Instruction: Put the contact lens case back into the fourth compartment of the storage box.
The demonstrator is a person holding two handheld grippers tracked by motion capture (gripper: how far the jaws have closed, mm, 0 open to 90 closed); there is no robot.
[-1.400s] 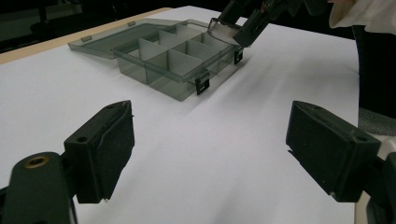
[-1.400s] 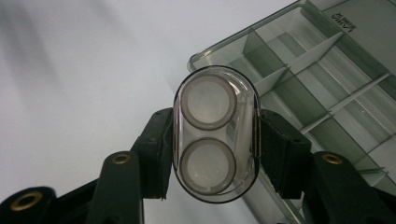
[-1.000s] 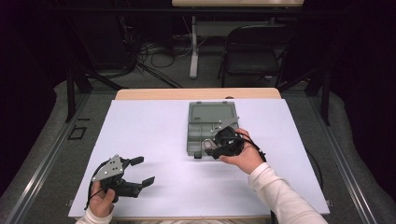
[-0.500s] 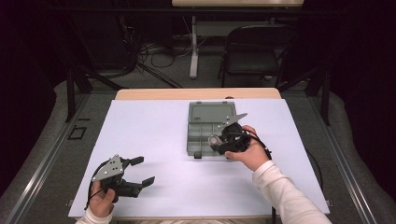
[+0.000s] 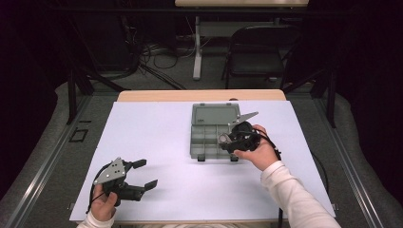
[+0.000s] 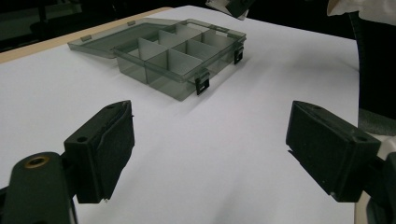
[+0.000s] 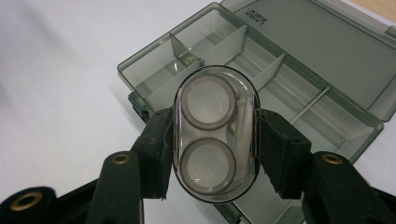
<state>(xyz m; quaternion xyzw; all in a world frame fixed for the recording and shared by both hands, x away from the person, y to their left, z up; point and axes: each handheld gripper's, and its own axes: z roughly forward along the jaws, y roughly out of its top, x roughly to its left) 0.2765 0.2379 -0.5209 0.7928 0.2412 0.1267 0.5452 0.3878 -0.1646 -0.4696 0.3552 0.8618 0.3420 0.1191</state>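
Note:
A smoky grey organiser box (image 5: 205,137) (image 7: 299,93) (image 6: 177,58) lies on the white table with its lid (image 5: 215,114) folded back flat. Its divided compartments look empty. My right gripper (image 5: 227,141) (image 7: 212,151) hovers over the box's front right part. It is shut on a clear oval case (image 7: 215,135) (image 5: 222,138) with two round wells, one pad pressing on each long side. My left gripper (image 5: 145,174) (image 6: 210,149) rests low at the table's near left, open, with nothing between its jaws and well apart from the box.
A white sheet (image 5: 157,137) covers the table, with a wooden strip (image 5: 199,95) along the far edge. A black chair (image 5: 259,52) and cables stand on the floor beyond. The right hand's sleeve (image 5: 294,199) crosses the near right of the table.
My right gripper, still holding the clear case, has drifted a little to the right and farther over the box. The left gripper has stayed put.

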